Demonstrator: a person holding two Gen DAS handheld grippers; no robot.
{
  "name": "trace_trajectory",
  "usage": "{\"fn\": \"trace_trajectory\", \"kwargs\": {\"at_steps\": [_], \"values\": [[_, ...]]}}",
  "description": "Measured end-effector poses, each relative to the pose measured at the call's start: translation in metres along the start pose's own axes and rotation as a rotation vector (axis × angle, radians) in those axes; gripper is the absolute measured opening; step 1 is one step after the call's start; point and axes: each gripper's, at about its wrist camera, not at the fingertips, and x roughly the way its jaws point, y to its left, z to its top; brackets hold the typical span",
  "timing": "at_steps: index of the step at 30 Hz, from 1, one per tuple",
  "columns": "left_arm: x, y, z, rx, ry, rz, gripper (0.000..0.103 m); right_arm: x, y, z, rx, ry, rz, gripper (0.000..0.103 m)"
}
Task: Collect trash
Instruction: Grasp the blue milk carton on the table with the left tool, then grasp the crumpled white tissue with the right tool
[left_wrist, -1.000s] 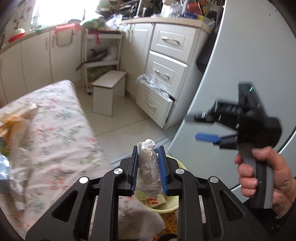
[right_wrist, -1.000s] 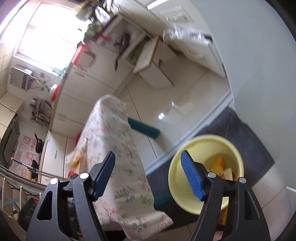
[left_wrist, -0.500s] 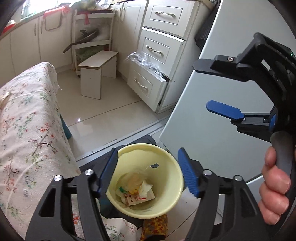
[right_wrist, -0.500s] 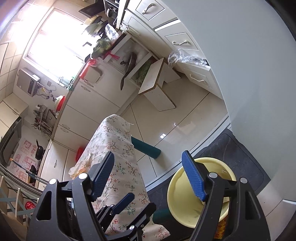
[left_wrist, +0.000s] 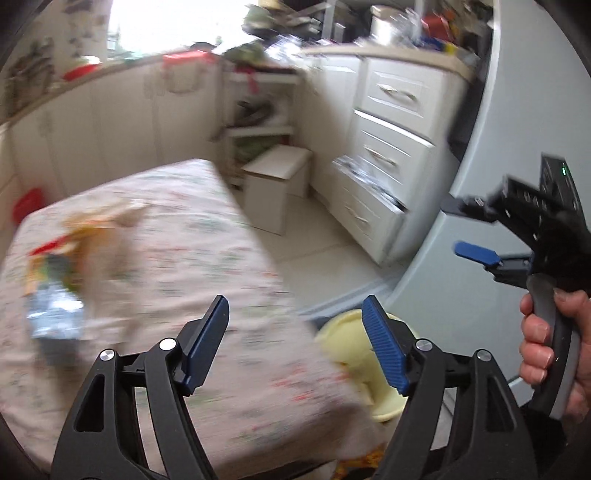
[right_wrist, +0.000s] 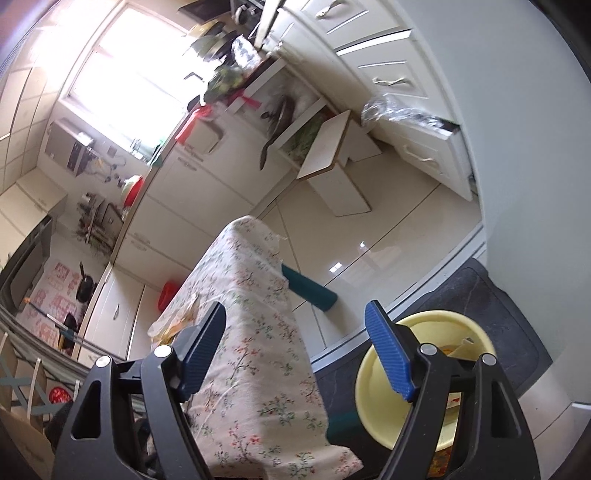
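Left gripper (left_wrist: 295, 339), fingers opening and empty, hovers over floral worktop (left_wrist: 207, 236); trash pile (left_wrist: 62, 273) at left. Right gripper (right_wrist: 295, 347) fingers apart, yellow bin (right_wrist: 373, 384) lower right.

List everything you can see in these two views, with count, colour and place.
Bin: one, yellow, on the dark mat beside the table, trash inside.
Table: one, floral cloth.
Trash: blurred pile, mixed colours, on the table's far left.
Stool: one, white, on the floor by the drawers.
Drawers: white, one pulled out holding clear plastic.
Fridge: one, pale grey, right.
Left gripper: black with blue pads, jaws opening, nothing between.
Right gripper: same, jaws opening, empty.
Hand: one, holding the right gripper.
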Motion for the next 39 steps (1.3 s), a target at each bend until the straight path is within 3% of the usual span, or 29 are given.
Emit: {"fn": "trace_trajectory", "kwargs": {"at_steps": [6,9,11,17,26,29,31,39], "values": [[-0.057,0.108,-0.009,-0.244,-0.098,0.202,0.074,0.020,0.037,-0.013,-0.080,0.057,0.029,0.075],[-0.064,0.155,-0.014,-0.359,-0.080,0.252,0.074,0.030,0.057,-0.023,-0.140,0.091,0.036,0.075],[-0.061,0.180,-0.018,-0.424,-0.046,0.235,0.074,0.037,0.071,-0.030,-0.189,0.111,0.040,0.075],[-0.028,0.210,-0.025,-0.465,0.071,0.202,0.074,0.060,0.112,-0.057,-0.341,0.181,0.050,0.075],[0.020,0.232,-0.024,-0.534,0.122,0.135,0.073,0.094,0.150,-0.095,-0.509,0.276,0.032,0.076],[0.026,0.243,-0.026,-0.558,0.122,0.095,0.048,0.104,0.157,-0.104,-0.537,0.305,0.019,0.076],[0.024,0.248,-0.028,-0.565,0.114,0.056,0.038,0.110,0.160,-0.107,-0.546,0.317,0.015,0.076],[-0.010,0.262,-0.033,-0.504,0.135,0.026,0.035,0.139,0.188,-0.125,-0.589,0.363,0.037,0.076]]}}
